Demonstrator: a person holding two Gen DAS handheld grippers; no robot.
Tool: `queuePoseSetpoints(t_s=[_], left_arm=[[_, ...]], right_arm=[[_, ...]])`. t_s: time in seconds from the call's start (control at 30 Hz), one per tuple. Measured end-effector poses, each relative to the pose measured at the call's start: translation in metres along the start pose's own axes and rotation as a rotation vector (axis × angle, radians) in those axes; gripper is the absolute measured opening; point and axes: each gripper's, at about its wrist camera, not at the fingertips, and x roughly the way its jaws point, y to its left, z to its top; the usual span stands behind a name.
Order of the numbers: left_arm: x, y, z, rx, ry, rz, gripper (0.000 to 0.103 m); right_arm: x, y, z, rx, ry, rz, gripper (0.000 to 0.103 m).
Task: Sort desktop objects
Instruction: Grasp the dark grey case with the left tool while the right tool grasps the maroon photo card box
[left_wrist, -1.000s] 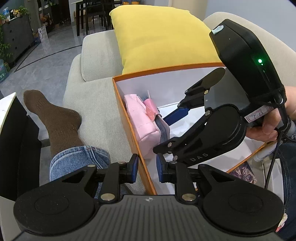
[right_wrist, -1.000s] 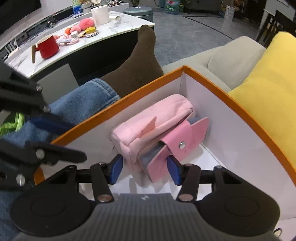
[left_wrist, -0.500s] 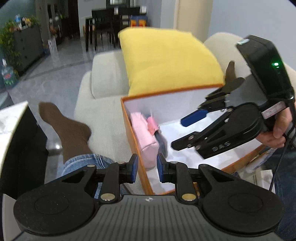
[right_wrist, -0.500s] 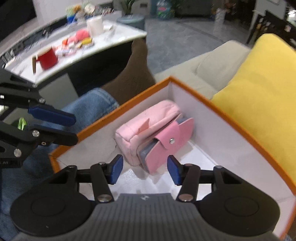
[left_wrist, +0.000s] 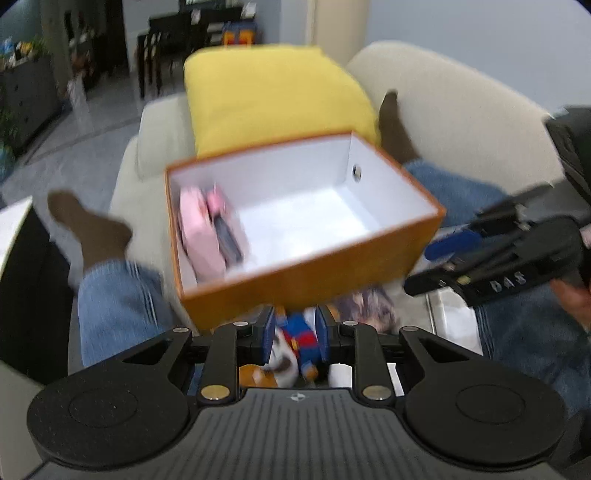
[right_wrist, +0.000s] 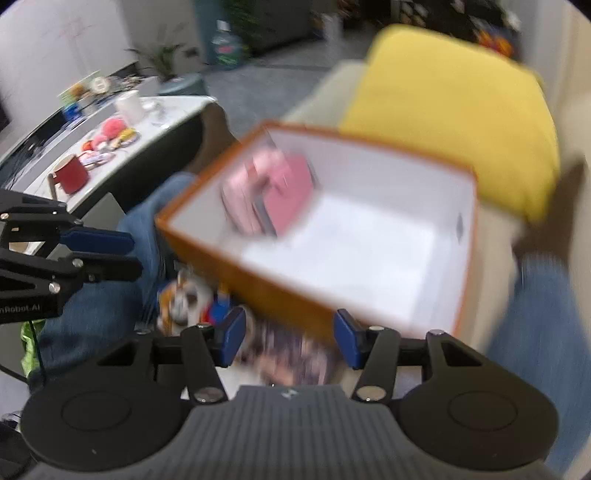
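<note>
Grippers poised at the near side of an orange box (left_wrist: 306, 280) on the person's lap

Left gripper (left_wrist: 294, 334) has its jaws narrowly apart, just opening, gripping nothing, above a small blurred toy (left_wrist: 303, 341); right gripper (right_wrist: 288, 334) is wide and empty. Pink pouch (left_wrist: 201, 232) and pink wallet (right_wrist: 291, 192) lie at the box's left end

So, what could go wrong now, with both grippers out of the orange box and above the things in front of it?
1. The left gripper has been opening, but its gap is narrow around the blue and red toy; a pad may push it away.
2. The right gripper hangs open close to the orange box wall and may bump it.
3. The pink pouch stands on its edge and could tip over.
</note>
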Motion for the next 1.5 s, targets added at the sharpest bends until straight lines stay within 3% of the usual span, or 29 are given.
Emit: queuePoseSetpoints(t_s=[0.1,0.23,0.33,0.4,0.5,0.63,0.8,0.97,1.07,1.13,1.23,1.33,1.5], left_arm=[[0.007,-0.003,-0.012,-0.048,0.055,0.039,0.032],[0.019,0.009,-0.029,-0.211,0.16,0.069,0.037],[0.026,0.017,-0.04,-0.311,0.202,0.052,0.053],[0.029,0.018,-0.044,-0.362,0.213,0.057,0.053],[0.035,0.023,-0.049,-0.405,0.237,0.054,0.053],[0.046,0.023,-0.053,-0.421,0.276,0.046,0.053],[0.059,0.022,-0.055,-0.421,0.299,0.04,0.053],[0.063,0.019,-0.058,-0.405,0.305,0.037,0.053],[0.064,0.019,-0.06,-0.406,0.299,0.042,0.048],[0.063,0.019,-0.061,-0.411,0.291,0.04,0.047],[0.061,0.018,-0.061,-0.414,0.281,0.045,0.046],[0.06,0.018,-0.061,-0.427,0.277,0.047,0.046],[0.058,0.017,-0.061,-0.434,0.273,0.053,0.045]], right_arm=[[0.007,-0.01,-0.029,0.105,0.044,0.036,0.054],[0.026,-0.027,-0.045,0.258,0.071,0.058,0.055],[0.043,-0.039,-0.044,0.348,0.096,0.066,0.055],[0.053,-0.043,-0.042,0.387,0.107,0.071,0.057],[0.071,-0.051,-0.038,0.457,0.134,0.039,0.069],[0.091,-0.06,-0.04,0.54,0.176,0.041,0.071],[0.099,-0.054,-0.036,0.525,0.172,0.033,0.078],[0.106,-0.031,-0.034,0.426,0.157,-0.021,0.082],[0.102,-0.03,-0.034,0.432,0.138,-0.006,0.069],[0.095,-0.037,-0.035,0.468,0.127,0.017,0.053],[0.081,-0.04,-0.037,0.489,0.102,0.047,0.039],[0.061,-0.03,-0.037,0.472,0.06,0.075,0.03],[0.047,-0.014,-0.027,0.433,0.025,0.16,0.029]])
